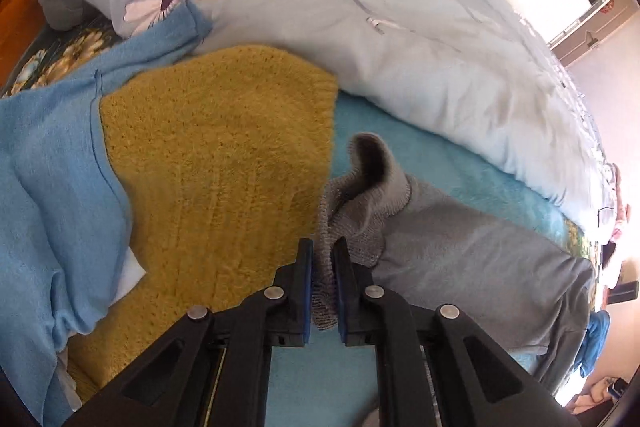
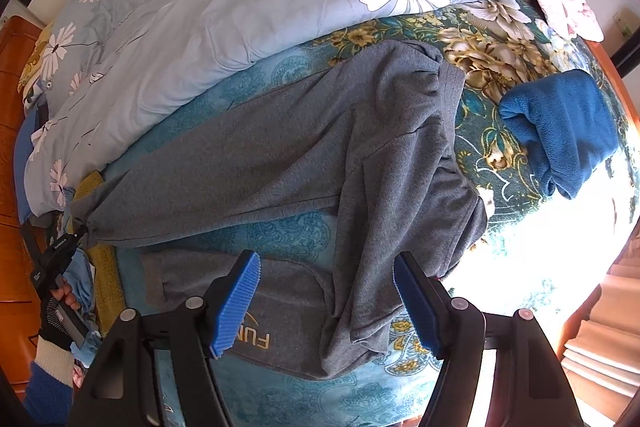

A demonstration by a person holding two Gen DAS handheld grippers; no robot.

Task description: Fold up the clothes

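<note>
Your left gripper [image 1: 323, 259] is clamped on the ribbed cuff [image 1: 340, 227] of the grey sweatshirt [image 2: 320, 155], spread across the bed [image 2: 280, 235]; your right gripper [image 2: 326, 291] hovers released over its near hem, so pinch both layers there before lifting

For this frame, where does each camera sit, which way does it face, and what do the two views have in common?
Left wrist: on the left gripper, looking along its fingers, shut on the grey sweater cuff; yellow knit and blue top lie beyond.
Right wrist: on the right gripper, open above the sweater; the gloved left hand shows at lower left.
Shared: the sweater, the floral duvet, the teal bedspread.
</note>
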